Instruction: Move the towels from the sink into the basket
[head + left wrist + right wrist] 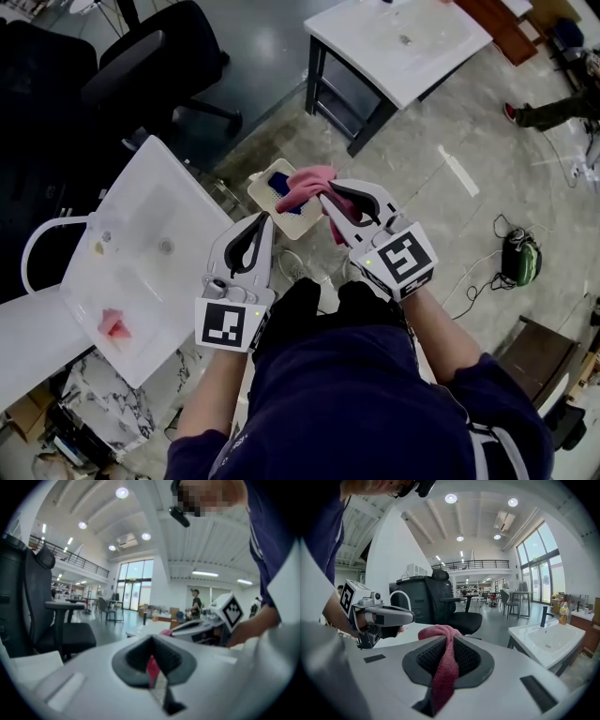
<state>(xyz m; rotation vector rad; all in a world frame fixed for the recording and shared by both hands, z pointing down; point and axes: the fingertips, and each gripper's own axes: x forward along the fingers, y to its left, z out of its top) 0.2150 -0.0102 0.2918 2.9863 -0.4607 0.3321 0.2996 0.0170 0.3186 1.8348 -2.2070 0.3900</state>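
The right gripper [334, 202] grasps a pink cloth towel [305, 185] over the cream plastic basket [258, 183], while the left gripper [262, 229] is clenched together.

- We hold our left gripper [264, 223] out in front of us, its jaws closed together.
- Our right gripper [330, 199], just beside it, clamps a pink towel [302, 185] between its jaws.

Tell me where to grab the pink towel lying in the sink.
Pinch the towel at its bunched middle, coming straight down from above. It lies crumpled low in the sink, near a corner, so the basin walls would likely block a sideways approach.
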